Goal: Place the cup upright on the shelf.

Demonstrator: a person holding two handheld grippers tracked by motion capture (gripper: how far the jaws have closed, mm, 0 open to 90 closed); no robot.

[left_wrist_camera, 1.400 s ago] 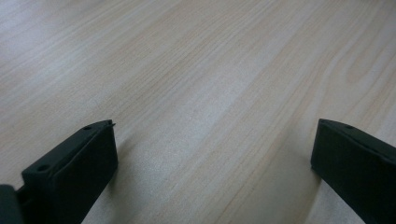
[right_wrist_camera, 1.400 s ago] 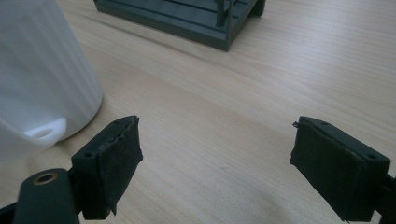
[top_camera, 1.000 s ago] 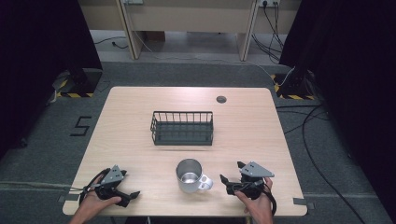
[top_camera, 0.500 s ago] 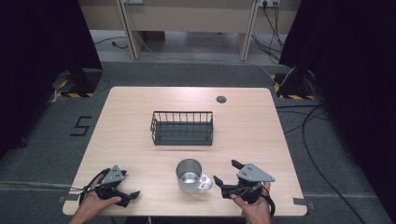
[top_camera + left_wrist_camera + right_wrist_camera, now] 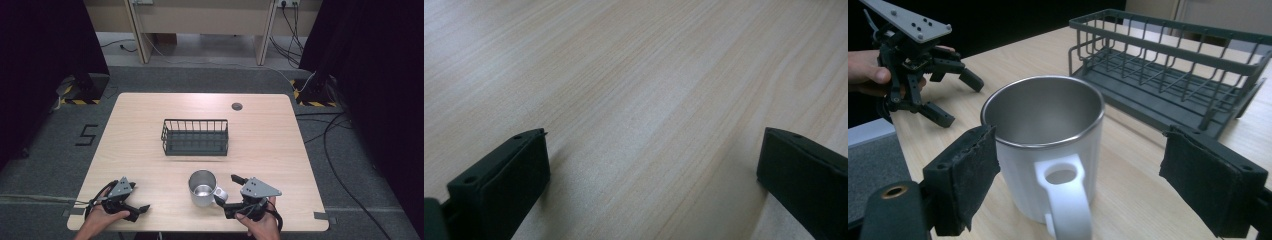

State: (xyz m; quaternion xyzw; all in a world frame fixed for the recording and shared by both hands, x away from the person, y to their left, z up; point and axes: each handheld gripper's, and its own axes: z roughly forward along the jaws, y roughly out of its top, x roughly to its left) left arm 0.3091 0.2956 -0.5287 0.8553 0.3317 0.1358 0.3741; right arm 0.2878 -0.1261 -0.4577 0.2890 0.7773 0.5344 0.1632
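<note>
Mug [image 5: 202, 188] first: it stands upright on the wooden table [image 5: 280, 145], close to the near edge and a little right of the middle, with its white handle turned toward the person's right hand. Inside it is bare shiny metal; the outside is white.

The right gripper [image 5: 229, 192] is held low at the table's near right, its jaws spread wide apart and pointed at the mug. In the right gripper view [image 5: 1078, 190] the mug [image 5: 1045, 145] sits between the two black padded jaws, with the handle facing the camera. The left pad lies just beside the mug's wall; I cannot tell whether it touches. The right pad is well clear of it. Nothing is gripped.

The left gripper [image 5: 139, 210] rests at the near left corner of the table, well apart from the mug, in the person's left hand [image 5: 100, 216]. Its own view [image 5: 651, 165] shows both jaws wide open with only bare wood grain between them, so it holds nothing. From the right gripper view that same tool [image 5: 950, 97] is seen farther off behind the mug, jaws spread, low over the tabletop.

A dark wire basket [image 5: 195, 136] stands near the middle of the table, beyond the mug and apart from it. A small round dark cap [image 5: 236, 106] sits in the tabletop toward the far edge.
</note>
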